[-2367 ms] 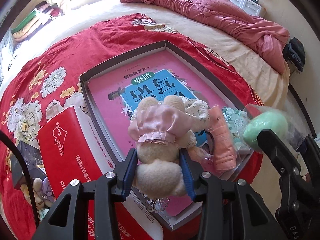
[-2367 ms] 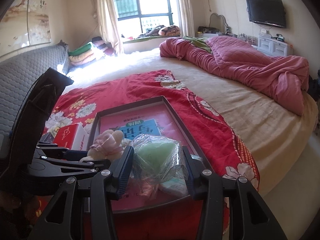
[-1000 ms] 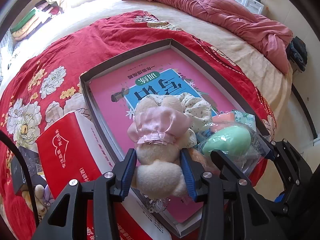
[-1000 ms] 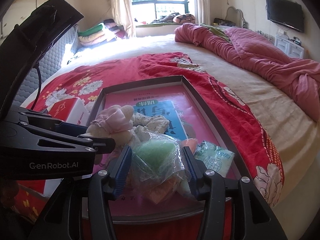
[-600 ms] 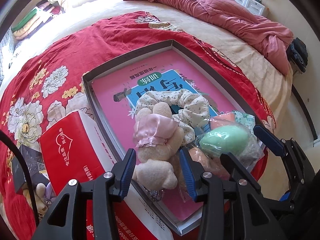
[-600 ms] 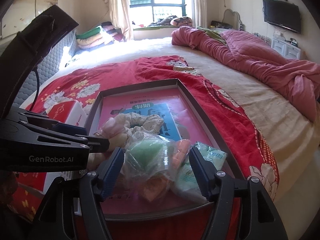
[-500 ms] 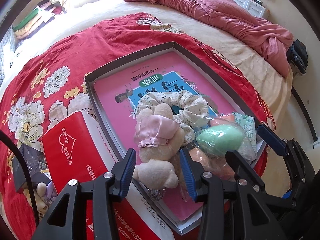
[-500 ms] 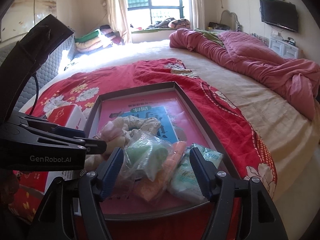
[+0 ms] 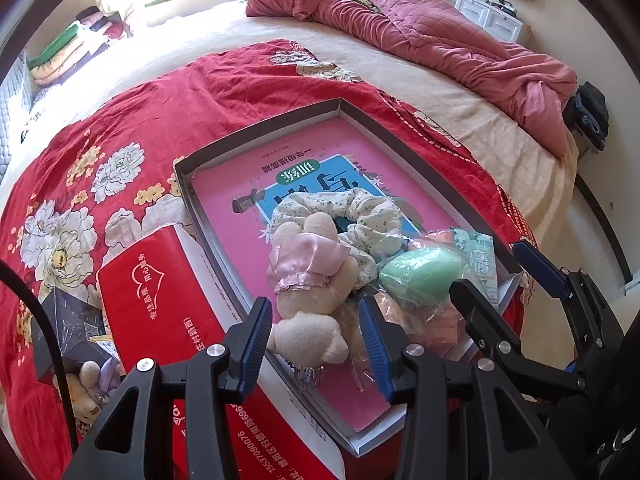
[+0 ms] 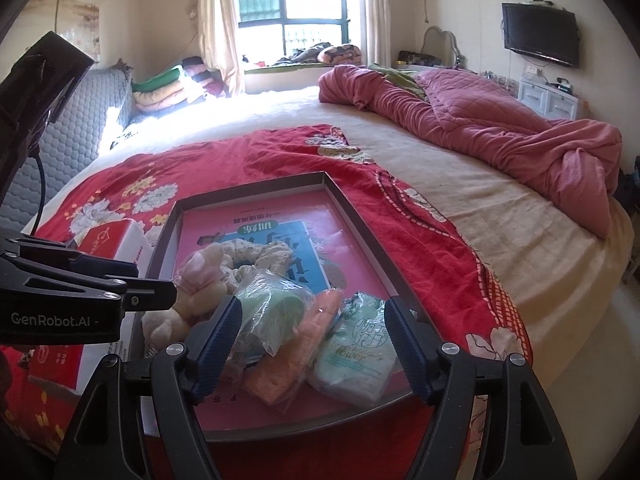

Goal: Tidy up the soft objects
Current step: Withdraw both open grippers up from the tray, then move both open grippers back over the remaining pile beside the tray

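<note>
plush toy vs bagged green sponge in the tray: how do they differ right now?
The plush toy is cream and fuzzy with a pink satin dress; the green sponge is smooth, egg-shaped and sealed in a clear plastic bag.
The plush toy lies between the left hand-held gripper's pads, which no longer squeeze it; the green sponge lies between the right hand-held gripper's pads, whose jaws have just been opening.
Both rest in the grey tray, touching the floral scrunchie.

Bright daylight via window point(image 10: 294, 12), blown-out glare; fisheye warp, dark vignette at edges.
</note>
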`<control>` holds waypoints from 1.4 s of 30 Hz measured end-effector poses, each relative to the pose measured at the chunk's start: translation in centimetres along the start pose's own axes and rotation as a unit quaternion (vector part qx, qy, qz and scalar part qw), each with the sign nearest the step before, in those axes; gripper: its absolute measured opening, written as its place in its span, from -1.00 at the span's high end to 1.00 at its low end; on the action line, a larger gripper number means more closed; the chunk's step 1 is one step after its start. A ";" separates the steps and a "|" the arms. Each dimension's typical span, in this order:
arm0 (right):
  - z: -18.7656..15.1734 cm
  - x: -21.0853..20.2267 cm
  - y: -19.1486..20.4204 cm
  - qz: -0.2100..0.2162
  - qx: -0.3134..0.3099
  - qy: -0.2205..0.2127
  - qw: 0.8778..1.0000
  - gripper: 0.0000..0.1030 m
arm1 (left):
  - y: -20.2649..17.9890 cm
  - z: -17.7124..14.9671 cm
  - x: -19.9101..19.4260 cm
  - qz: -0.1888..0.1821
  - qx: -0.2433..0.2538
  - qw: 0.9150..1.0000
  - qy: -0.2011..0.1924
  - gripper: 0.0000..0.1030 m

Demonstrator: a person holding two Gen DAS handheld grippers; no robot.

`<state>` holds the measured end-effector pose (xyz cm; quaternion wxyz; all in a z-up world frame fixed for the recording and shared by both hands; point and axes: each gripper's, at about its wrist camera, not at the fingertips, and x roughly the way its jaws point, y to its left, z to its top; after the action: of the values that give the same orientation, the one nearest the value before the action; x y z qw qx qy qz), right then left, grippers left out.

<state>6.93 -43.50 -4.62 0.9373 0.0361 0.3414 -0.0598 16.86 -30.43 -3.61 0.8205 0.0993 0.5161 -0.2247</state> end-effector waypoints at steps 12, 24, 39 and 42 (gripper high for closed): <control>0.1 -0.7 -0.4 -0.025 0.015 -0.006 1.000 -0.48 | -0.1 -0.9 -1.6 0.003 -0.001 1.000 -0.017 -0.13; 0.4 -1.9 -0.5 -0.047 0.022 -0.013 0.999 -0.49 | 0.0 -2.4 -3.9 0.004 -0.002 0.999 -0.043 -0.27; 0.6 -3.0 0.4 -0.077 0.025 0.011 0.997 -0.50 | 2.0 -4.2 -6.0 0.017 -0.031 0.998 -0.056 -0.51; 1.0 -3.8 0.7 -0.080 0.024 0.003 0.997 -0.50 | 2.5 -4.6 -6.6 0.010 -0.038 0.997 -0.060 -0.53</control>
<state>4.74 -42.55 -1.37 0.9273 0.0313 0.3447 -0.1422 11.95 -24.63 0.01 0.8552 0.0601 0.4734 -0.2021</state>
